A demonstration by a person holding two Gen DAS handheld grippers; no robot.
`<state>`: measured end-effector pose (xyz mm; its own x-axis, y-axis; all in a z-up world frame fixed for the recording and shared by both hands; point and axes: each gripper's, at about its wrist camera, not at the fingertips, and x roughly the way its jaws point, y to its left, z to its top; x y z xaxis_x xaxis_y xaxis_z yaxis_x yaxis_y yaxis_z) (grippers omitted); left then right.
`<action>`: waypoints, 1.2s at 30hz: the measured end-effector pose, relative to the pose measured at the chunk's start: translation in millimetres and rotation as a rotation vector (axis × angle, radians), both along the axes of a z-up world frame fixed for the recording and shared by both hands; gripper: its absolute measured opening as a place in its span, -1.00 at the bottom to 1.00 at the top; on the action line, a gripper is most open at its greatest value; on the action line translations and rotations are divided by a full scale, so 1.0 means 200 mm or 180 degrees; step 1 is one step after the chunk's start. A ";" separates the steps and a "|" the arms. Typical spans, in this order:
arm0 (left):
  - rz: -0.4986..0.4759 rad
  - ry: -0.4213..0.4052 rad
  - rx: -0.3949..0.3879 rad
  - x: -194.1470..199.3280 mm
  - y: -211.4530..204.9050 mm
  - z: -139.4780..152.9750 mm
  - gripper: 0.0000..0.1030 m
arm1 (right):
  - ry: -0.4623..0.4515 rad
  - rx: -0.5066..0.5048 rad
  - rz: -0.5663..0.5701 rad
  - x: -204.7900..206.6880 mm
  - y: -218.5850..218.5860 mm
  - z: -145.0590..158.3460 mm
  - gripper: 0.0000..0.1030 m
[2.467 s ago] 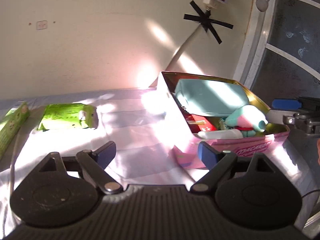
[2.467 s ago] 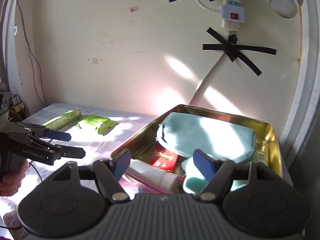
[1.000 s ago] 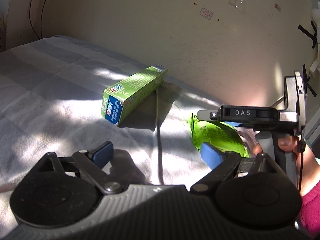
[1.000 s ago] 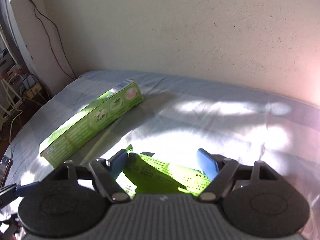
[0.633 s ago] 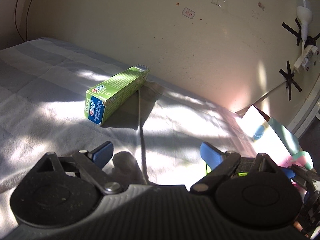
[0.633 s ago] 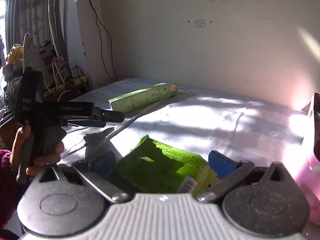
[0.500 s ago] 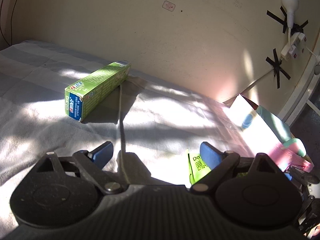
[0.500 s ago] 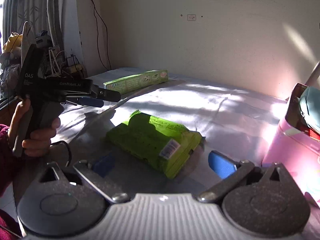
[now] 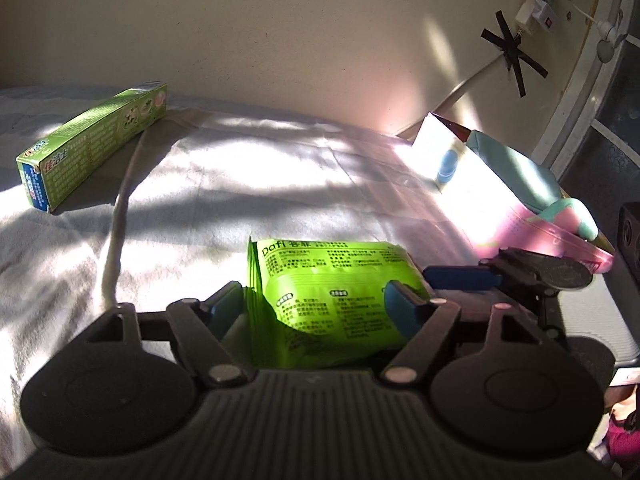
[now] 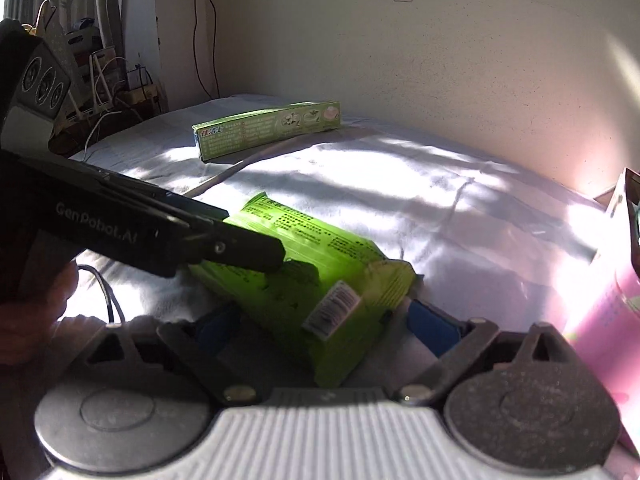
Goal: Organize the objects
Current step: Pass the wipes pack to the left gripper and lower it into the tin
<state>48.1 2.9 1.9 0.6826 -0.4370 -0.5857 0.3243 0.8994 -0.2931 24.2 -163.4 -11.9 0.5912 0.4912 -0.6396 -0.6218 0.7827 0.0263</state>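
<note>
Nearest in the left wrist view, the left tongs point(image 9: 314, 308) stand partly open with a bright green packet point(image 9: 332, 292) lying between the two blue pads; whether the pads press on it cannot be told. In the right wrist view, the right tongs point(image 10: 324, 330) also straddle the same packet point(image 10: 308, 280) from its barcode end, with the blue right pad point(image 10: 432, 330) at the packet's corner and the left pad in shadow beside it; a firm grip cannot be confirmed here either. The two tools meet at the packet from roughly crosswise directions: the left tongs point(image 10: 240, 248) reach in from the left of the right wrist view, black and low over the packet, and part of the person's hand point(image 10: 36, 304) shows in shadow at the lower left. In the left wrist view, the right tongs point(image 9: 464, 276) come in from the right, level with the surface. The packet lies on a pale grey cloth point(image 9: 240, 184) patched with sunlight and shadow. Further back on the cloth, near the wall, lies a long green box point(image 9: 92, 144), well apart from the packet. To the right stands a pink tin point(image 9: 512, 208) holding a teal pouch point(image 9: 516, 172). Behind is a cream wall point(image 9: 280, 40) with a power strip point(image 9: 540, 0) and black tape crosses point(image 9: 512, 52).
</note>
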 end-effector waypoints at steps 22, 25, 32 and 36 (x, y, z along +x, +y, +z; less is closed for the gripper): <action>-0.0975 -0.0611 0.0104 0.27 -1.00 0.36 0.34 | -0.0854 0.0094 -0.1259 -0.06 -0.78 0.30 0.29; -0.1071 -0.0469 0.0152 0.35 -1.15 0.31 0.34 | -0.0598 0.0166 -0.1392 0.03 -0.94 0.28 0.29; -0.0977 -0.0432 0.0288 0.47 -1.34 0.26 0.46 | -0.0977 -0.0665 -0.1609 0.12 -0.95 0.21 0.41; -0.0782 -0.0414 0.0414 0.49 -1.32 0.26 0.54 | -0.1153 -0.0708 -0.1740 0.13 -0.91 0.20 0.80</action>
<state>145.9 -261.6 54.5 0.6388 -0.5254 -0.5620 0.5639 0.8167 -0.1225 50.3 -344.5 28.2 0.9119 -0.0580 -0.4063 -0.0760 0.9490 -0.3060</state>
